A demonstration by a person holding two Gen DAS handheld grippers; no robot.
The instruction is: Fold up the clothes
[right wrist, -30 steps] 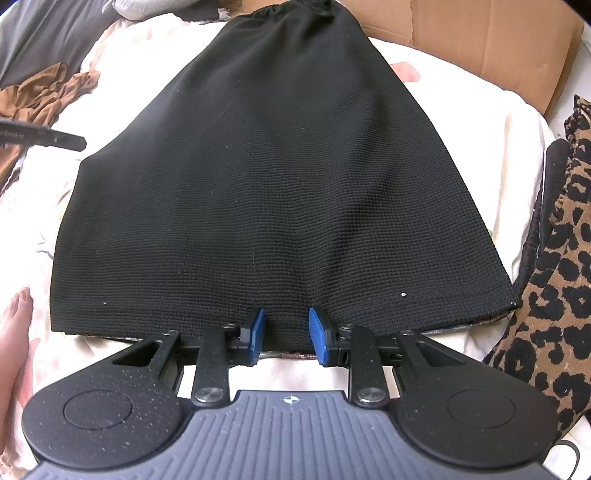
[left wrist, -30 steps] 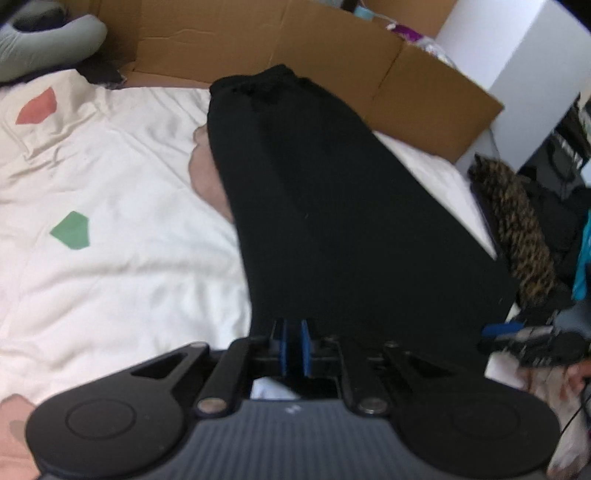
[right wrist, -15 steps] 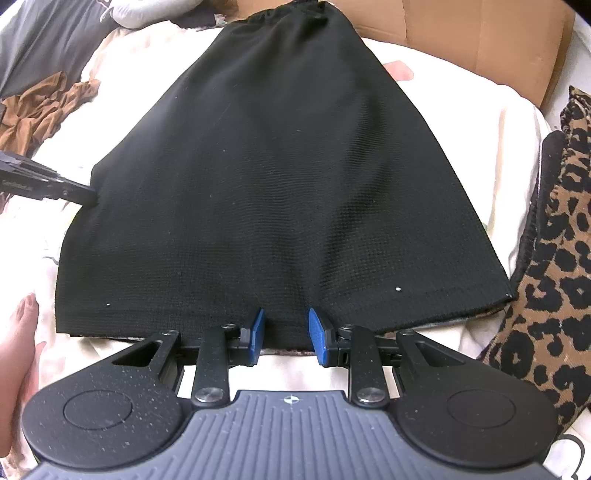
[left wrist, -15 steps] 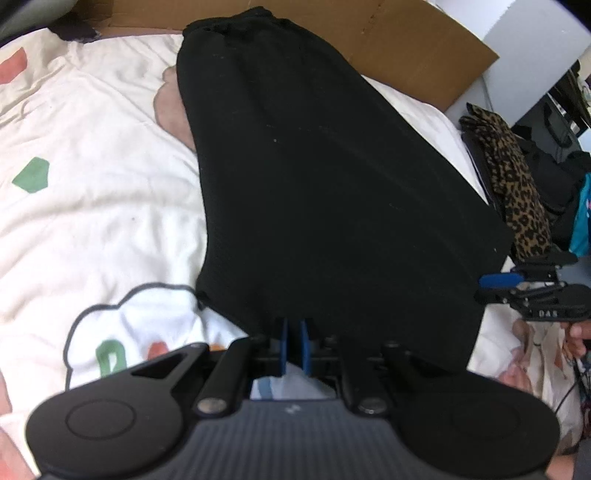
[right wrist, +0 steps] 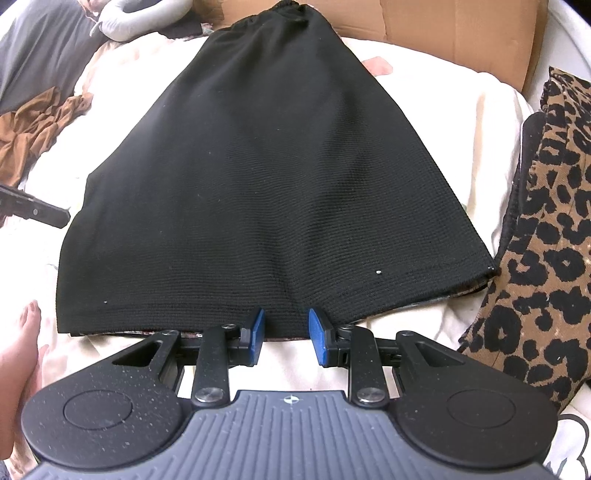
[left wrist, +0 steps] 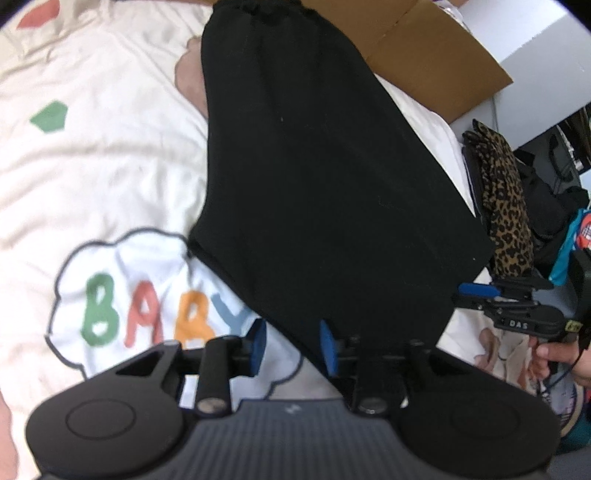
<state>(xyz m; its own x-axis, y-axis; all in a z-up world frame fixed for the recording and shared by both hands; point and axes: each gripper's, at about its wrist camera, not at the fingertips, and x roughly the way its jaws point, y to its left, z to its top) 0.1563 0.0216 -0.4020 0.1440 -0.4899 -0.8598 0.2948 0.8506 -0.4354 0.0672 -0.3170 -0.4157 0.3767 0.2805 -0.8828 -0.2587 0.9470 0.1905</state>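
Note:
A black knit skirt [left wrist: 325, 177] [right wrist: 266, 177] lies spread flat on a cream blanket [left wrist: 103, 177], waistband at the far end. My left gripper [left wrist: 293, 345] hovers over the skirt's near left hem corner. Its jaws are opening, and the hem lies between the blue pads [left wrist: 258, 341] without being pressed. My right gripper [right wrist: 286, 334] sits at the middle of the near hem, pads [right wrist: 317, 336] apart and clear of the cloth. The right gripper [left wrist: 509, 302] also shows at the right of the left wrist view, and one left finger [right wrist: 33, 212] shows at the skirt's left side.
A leopard-print garment [right wrist: 546, 229] lies right of the skirt. Flattened cardboard [right wrist: 461, 33] stands behind the waistband. Brown cloth [right wrist: 37, 129] and a grey pillow [right wrist: 125, 22] lie far left. A bare foot [right wrist: 22, 350] rests near left. The blanket bears a "BABY" print [left wrist: 147, 314].
My left gripper sank toward the blanket and its jaws, shut on the hem corner before, have parted and let it go. The right gripper has kept still.

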